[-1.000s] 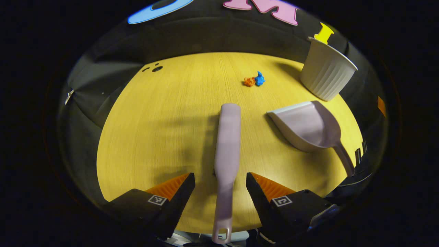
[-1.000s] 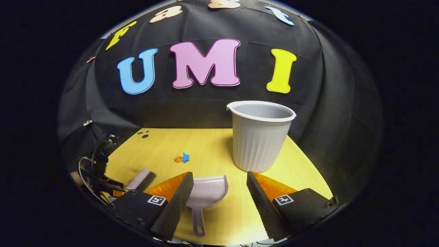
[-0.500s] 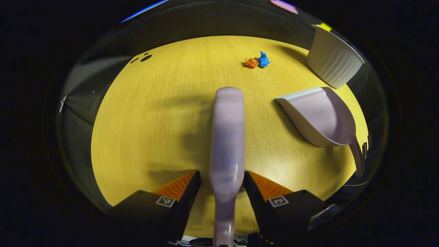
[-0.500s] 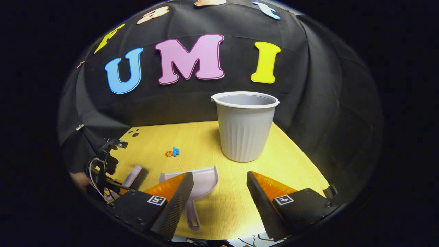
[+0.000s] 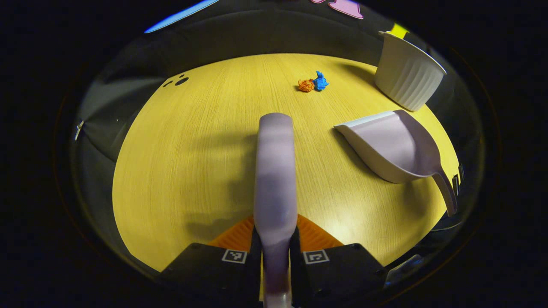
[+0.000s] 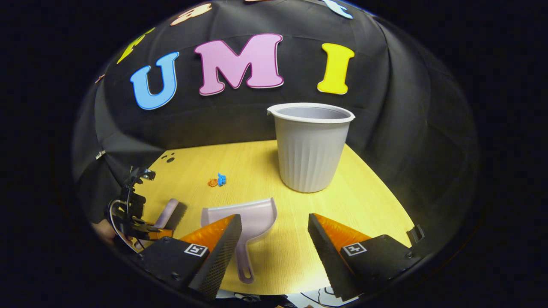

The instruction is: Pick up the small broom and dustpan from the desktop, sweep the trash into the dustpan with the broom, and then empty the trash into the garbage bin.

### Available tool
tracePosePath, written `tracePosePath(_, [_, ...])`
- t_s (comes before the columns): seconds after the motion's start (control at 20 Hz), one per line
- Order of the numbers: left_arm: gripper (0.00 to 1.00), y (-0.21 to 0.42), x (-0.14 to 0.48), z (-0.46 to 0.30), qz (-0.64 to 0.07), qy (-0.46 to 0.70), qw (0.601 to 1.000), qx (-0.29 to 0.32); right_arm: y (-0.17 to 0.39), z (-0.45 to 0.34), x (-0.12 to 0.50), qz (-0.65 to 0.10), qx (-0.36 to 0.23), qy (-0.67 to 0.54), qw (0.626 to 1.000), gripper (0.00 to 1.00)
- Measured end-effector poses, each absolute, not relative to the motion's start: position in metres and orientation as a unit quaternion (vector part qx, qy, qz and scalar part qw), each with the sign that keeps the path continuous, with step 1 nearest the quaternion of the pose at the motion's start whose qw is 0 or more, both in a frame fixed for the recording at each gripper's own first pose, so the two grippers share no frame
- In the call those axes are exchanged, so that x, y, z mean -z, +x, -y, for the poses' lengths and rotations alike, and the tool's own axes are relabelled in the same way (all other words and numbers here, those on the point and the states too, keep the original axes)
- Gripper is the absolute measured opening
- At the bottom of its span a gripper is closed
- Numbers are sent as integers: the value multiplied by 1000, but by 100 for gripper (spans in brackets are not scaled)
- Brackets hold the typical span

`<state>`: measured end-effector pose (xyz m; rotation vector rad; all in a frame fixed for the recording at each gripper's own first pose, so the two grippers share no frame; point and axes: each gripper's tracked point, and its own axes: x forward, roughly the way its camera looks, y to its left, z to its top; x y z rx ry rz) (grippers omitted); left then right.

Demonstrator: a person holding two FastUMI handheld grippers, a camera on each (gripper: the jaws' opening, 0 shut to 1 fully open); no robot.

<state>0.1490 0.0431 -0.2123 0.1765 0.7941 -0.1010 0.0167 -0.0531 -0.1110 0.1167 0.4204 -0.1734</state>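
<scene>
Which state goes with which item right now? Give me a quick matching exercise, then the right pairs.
Items:
1. pale lilac plastic broom
2. pale lilac plastic dustpan
3. grey ribbed plastic bin
4. orange and blue crumpled paper scraps

States:
A. standing upright at the desk's far side
B. lying loose mid-desk, unswept
C. clamped by its handle in the left gripper
D. lying on the desk, ahead of the open right gripper

Pairs: 1-C, 2-D, 3-A, 4-B

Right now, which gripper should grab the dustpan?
The right gripper: it is open with the dustpan handle just ahead. The left gripper is shut on the broom.
</scene>
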Motion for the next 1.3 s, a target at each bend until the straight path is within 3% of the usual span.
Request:
tracePosePath(0.15, [25, 147, 208, -42, -362, 48, 929, 61, 20, 34, 124, -236, 59, 58, 968, 98])
tracePosePath(0.55, [25, 109, 182, -53, -314, -30, 947, 57, 29, 9, 173, -322, 18, 42, 945, 98])
tracePosePath(1.3, [25, 48, 172, -91, -293, -56, 954, -6, 48, 4, 286, -457, 29, 93, 884, 99])
